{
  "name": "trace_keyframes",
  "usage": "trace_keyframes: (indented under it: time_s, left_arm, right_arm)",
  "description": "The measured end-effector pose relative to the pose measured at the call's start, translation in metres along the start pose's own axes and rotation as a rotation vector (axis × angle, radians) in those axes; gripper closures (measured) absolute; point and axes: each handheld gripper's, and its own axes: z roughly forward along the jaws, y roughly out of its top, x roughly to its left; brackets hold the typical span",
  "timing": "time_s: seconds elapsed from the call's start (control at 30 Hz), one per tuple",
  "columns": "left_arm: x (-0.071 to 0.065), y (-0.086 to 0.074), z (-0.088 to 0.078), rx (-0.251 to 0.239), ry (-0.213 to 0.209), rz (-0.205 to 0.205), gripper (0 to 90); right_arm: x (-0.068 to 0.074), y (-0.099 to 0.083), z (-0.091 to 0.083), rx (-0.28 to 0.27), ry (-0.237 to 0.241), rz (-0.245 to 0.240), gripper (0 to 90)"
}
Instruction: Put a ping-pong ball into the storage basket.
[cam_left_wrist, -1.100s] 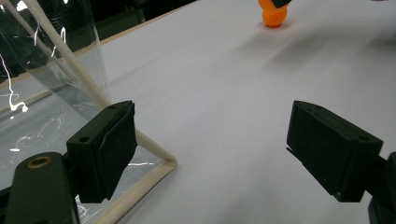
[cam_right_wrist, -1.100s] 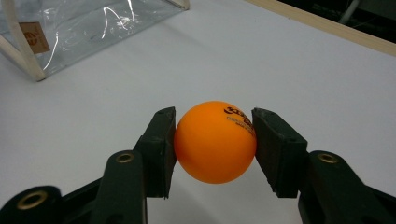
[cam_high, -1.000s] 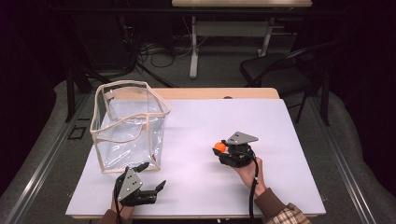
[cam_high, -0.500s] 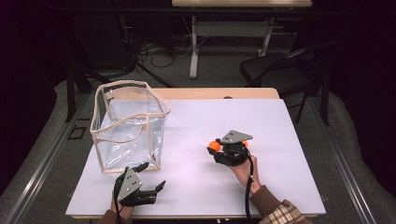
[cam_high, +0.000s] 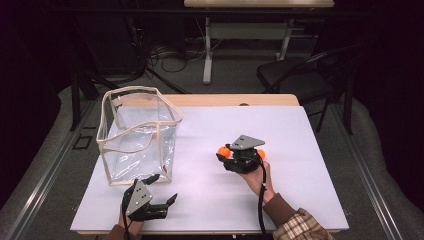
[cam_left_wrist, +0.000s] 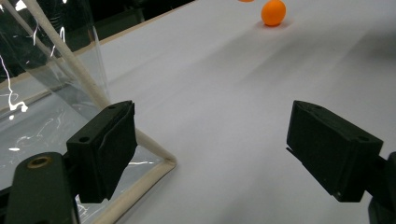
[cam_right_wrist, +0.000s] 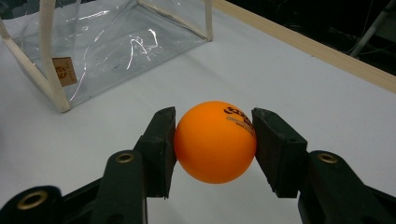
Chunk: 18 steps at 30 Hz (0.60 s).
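orange ball (cam_right_wrist: 215, 142) clamped in right claw (cam_right_wrist: 214, 140) (printed side up).

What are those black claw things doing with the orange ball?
A person holds a gripper in each hand at a white table. The right gripper is pinching an orange ball between its jaws. Another orange ball sits just beside it. The left gripper is open with nothing in it, next to the bottom corner of a clear bag, which stands upright with its top open.
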Motion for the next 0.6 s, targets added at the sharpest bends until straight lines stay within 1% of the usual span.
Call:
trace_keyframes:
  time_s: [0.13, 0.17, 0.27, 0.53, 0.6]
  left_arm:
    - [0.0, 0.0, 0.0, -0.001, 0.0, 0.0, 15.9]
    - [-0.001, 0.0, 0.0, 0.0, 0.0, 0.0, 15.9]
    - [-0.001, 0.0, 0.0, 0.0, -0.001, 0.001, 15.9]
    - [-0.001, 0.0, 0.001, -0.001, -0.003, -0.001, 15.9]
    - [0.0, 0.0, 0.001, -0.001, -0.002, -0.002, 15.9]
  right_arm:
    - [0.001, 0.003, 0.004, -0.004, 0.005, -0.002, 50.9]
    - [0.002, 0.005, 0.006, -0.007, 0.006, -0.009, 50.9]
    - [0.003, 0.007, 0.008, -0.012, 0.009, -0.007, 50.9]
    - [0.006, 0.015, 0.013, -0.021, 0.012, -0.026, 50.9]
    - [0.007, 0.017, 0.015, -0.026, 0.016, -0.024, 50.9]
